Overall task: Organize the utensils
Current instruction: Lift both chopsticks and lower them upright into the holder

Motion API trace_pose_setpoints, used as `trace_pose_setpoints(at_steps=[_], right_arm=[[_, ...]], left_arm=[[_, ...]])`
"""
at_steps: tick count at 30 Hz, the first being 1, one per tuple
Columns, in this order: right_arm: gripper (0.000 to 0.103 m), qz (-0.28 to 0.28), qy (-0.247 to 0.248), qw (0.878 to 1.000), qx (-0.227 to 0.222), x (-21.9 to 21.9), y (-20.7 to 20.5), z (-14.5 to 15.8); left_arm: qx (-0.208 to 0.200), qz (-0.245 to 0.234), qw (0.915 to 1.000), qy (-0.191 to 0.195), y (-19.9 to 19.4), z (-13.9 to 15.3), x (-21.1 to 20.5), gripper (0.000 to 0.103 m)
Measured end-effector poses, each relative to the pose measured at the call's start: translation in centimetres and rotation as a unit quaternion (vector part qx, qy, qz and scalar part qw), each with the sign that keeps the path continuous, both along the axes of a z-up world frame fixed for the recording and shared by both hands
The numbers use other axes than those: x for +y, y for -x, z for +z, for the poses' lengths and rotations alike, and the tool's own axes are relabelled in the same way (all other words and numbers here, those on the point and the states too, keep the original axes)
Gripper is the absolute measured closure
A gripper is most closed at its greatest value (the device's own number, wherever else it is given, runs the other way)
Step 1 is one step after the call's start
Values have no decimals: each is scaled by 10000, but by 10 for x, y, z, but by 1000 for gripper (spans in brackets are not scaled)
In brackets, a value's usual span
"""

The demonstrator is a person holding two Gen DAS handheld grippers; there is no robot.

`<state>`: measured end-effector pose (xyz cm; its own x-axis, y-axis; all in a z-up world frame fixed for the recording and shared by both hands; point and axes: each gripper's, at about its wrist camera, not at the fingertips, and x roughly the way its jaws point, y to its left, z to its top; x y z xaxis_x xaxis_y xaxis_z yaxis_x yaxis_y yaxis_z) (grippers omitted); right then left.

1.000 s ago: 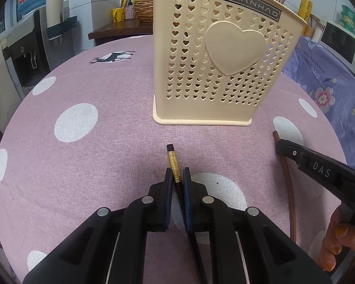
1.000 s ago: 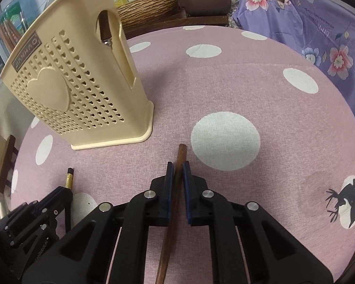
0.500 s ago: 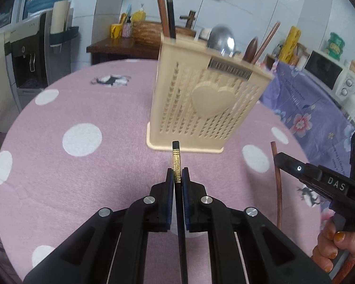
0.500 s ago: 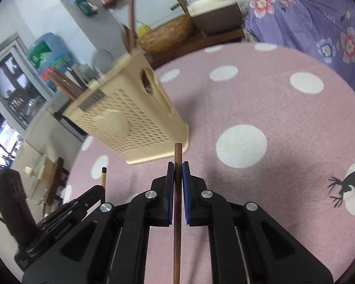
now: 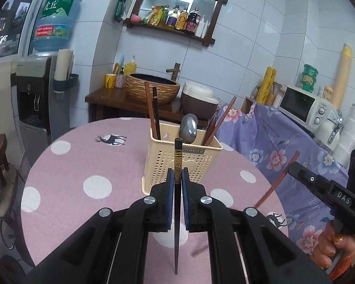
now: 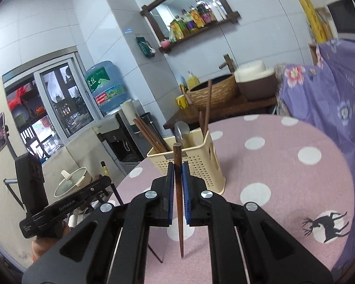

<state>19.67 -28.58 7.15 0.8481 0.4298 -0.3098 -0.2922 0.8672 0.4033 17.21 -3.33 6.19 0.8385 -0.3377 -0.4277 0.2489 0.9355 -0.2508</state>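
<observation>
The left gripper (image 5: 177,177) is nearest. Its jaws are squeezed tight on a black chopstick (image 5: 177,213) with a gold band. The stick stands almost straight up, with its thin tip hanging down above the pink spotted counter (image 5: 82,165).

The right gripper (image 6: 176,172) does the same thing with a brown chopstick (image 6: 179,201). Its jaws are clenched on the stick, and the pointed end hangs down over the counter (image 6: 284,177) without touching it.

A bit farther, in the middle of the counter, stands the cream utensil holder (image 5: 196,163). It already has brown and black chopsticks on its left side, and a metal spoon (image 5: 188,127) and more brown sticks on its right side.

Both sticks are up in the air, near the holder but not over it yet.

What could go wrong? A stick could slip in the jaws, because it is thin and smooth and held at just one spot. A tip could bump the rim and miss the hole. A hard bump could tip the light holder over. The two grippers could also knock each other, since both head to the same place.
</observation>
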Motion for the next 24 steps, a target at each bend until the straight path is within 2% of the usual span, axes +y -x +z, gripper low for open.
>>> trace_pose_setpoints(at_steps=[15, 24], right_arm=[[96, 93, 444, 9988, -155, 19, -1, 11], [96, 210, 476, 9986, -108, 23, -8, 12]], left_arm=[[-182, 25, 9998, 8, 0, 8, 4, 95], [-180, -26, 9998, 25, -4, 12, 3, 95]])
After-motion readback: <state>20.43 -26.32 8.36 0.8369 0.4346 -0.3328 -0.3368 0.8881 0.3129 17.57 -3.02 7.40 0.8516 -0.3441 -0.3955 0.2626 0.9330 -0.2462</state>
